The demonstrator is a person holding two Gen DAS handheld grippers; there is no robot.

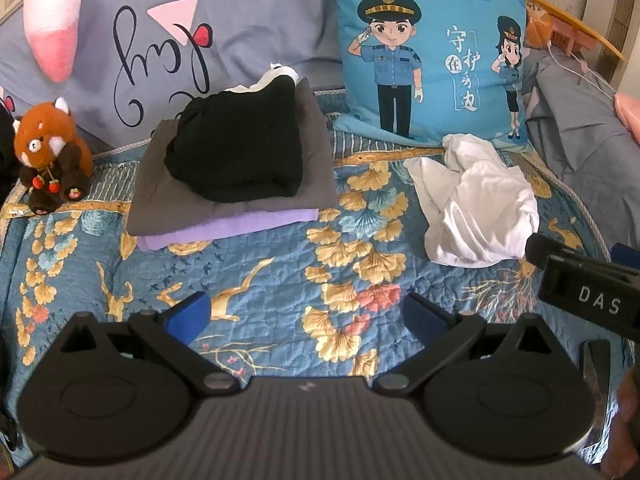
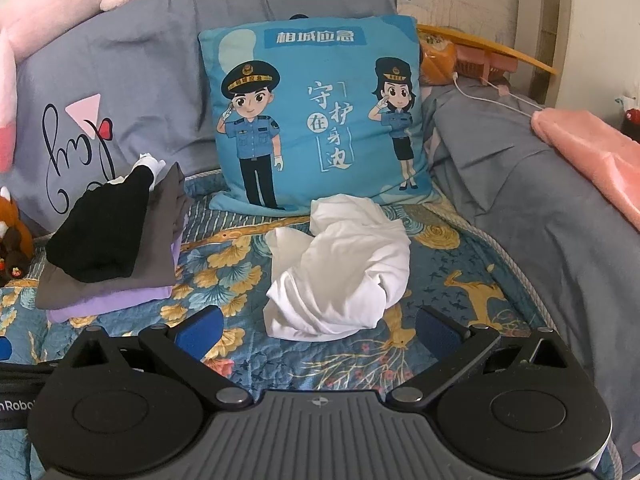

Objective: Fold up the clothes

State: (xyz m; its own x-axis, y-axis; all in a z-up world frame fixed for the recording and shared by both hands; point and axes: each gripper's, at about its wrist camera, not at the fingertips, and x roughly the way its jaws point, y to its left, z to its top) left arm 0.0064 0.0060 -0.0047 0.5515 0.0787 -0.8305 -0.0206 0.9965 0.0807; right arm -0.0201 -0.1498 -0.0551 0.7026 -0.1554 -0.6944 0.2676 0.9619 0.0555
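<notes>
A crumpled white garment (image 1: 476, 204) (image 2: 340, 276) lies on the floral quilt (image 1: 256, 264) (image 2: 452, 268) in front of a blue cartoon pillow. To its left stands a stack of folded clothes: a black piece (image 1: 236, 144) (image 2: 100, 232) on a grey one (image 1: 312, 160) (image 2: 160, 256) on a purple one (image 1: 224, 228) (image 2: 108, 300). My left gripper (image 1: 306, 316) hovers open over bare quilt, below the stack and the white garment. My right gripper (image 2: 318, 326) is open too, just short of the white garment's near edge. Both hold nothing.
The blue cartoon pillow (image 1: 432, 48) (image 2: 316, 116) and a grey pillow (image 1: 160, 40) (image 2: 120, 92) lean at the back. A red panda plush (image 1: 50, 148) sits far left. Grey bedding (image 2: 532, 200) with a pink cloth (image 2: 592, 148) rises on the right. The right gripper's body (image 1: 588, 292) shows at the left view's edge.
</notes>
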